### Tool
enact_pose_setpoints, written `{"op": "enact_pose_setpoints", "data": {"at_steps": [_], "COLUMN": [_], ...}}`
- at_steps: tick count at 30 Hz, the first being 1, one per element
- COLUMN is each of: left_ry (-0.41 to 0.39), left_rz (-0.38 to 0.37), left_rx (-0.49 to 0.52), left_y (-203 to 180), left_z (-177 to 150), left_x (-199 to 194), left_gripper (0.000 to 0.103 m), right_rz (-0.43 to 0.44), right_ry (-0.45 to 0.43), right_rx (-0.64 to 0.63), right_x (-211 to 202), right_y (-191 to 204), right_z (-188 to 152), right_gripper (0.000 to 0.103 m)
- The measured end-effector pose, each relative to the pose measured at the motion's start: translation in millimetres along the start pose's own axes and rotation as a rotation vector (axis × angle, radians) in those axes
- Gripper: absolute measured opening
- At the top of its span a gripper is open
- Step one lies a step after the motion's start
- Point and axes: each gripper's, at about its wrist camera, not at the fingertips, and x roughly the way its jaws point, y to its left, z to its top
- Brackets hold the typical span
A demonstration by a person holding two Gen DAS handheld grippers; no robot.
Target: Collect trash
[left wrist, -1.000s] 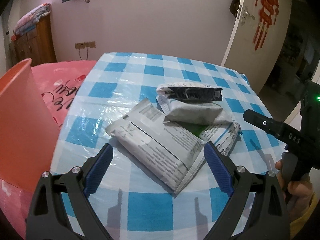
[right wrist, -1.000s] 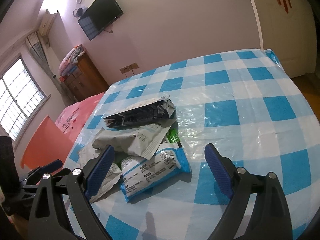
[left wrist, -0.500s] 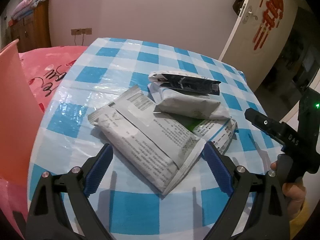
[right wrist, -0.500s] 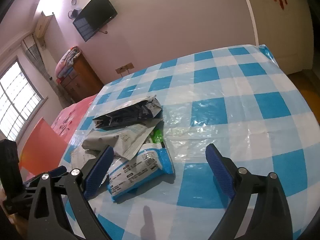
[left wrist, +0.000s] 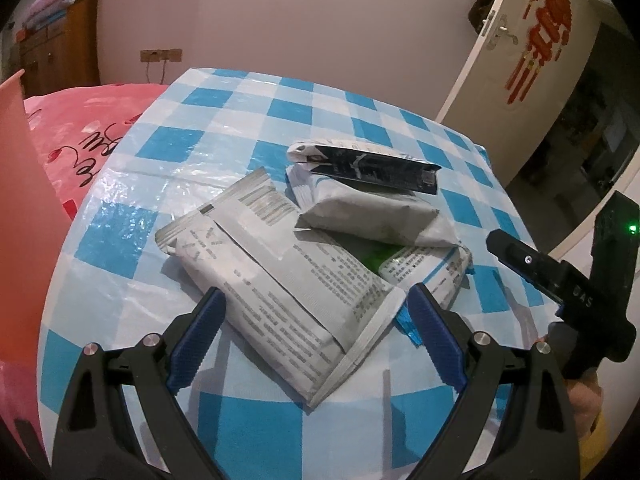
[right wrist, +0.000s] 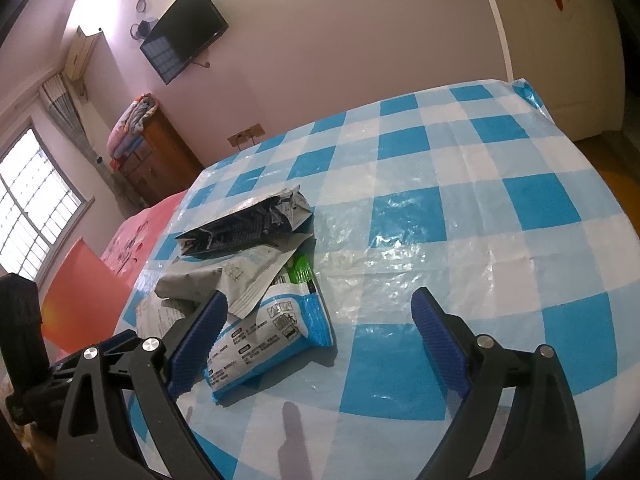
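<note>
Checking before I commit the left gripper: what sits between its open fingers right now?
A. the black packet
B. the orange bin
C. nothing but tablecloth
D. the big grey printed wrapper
D: the left gripper is open, its blue fingers either side of the big grey printed wrapper.

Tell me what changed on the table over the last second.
Both tongs moved in toward the wrapper pile. The left tongs now straddle the near end of the big grey packet, which looms larger; the right tongs came closer to the blue-edged packet. Both are open as before and nothing was gripped. The pile, with the black wrapper on top, did not shift.
</note>
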Motion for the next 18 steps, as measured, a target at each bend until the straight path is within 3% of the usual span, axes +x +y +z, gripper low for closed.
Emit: {"op": "enact_pose_setpoints", "data": {"at_steps": [10,18], "left_ry": [0.021,0.027], "left_rz": [0.056,0.115], "left_rx": [-0.076,-0.057], "left_y": [8.1,-0.6], "left_z": [3.6,5.7], "left_x": [10.9,18.8], "left_gripper": [0.093,0.093], "right_rz": [0.010,0.024], "right_ry": [0.015,0.017], "right_rx": [-0.005,-0.008], "right_x": [4.9,5.9], "right_y": [2.6,2.8], "right_z": [-2.0,-3.1], "right_gripper": [0.092,0.092]}}
